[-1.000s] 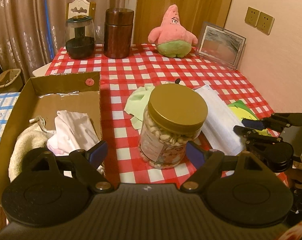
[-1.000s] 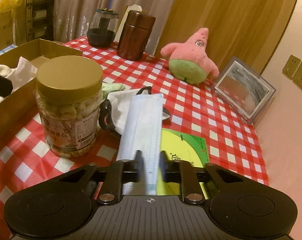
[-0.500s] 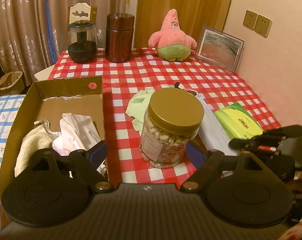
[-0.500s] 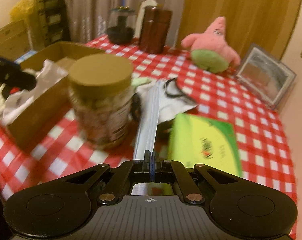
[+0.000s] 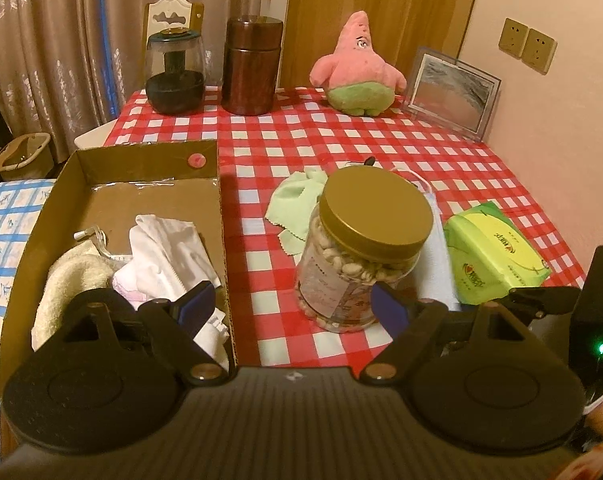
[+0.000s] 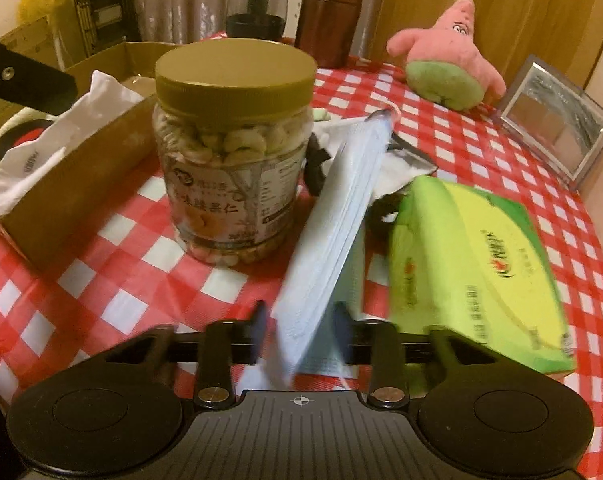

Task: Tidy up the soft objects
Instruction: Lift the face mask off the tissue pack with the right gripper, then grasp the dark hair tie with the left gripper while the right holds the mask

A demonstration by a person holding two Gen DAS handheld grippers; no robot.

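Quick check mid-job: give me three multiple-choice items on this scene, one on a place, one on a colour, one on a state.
1. Where does the towel lie?
A. on the jar
B. in the box
C. beside the plush

2. What colour is the jar lid?
A. red
B. white
C. gold

3. How do the left gripper's jaws stand?
A. open, holding nothing
B. shut on the jar
C. shut on the towel

Answers:
1 B: the towel lies inside the box.
2 C: the jar lid is gold.
3 A: the left gripper has its jaws wide apart, with nothing between them.
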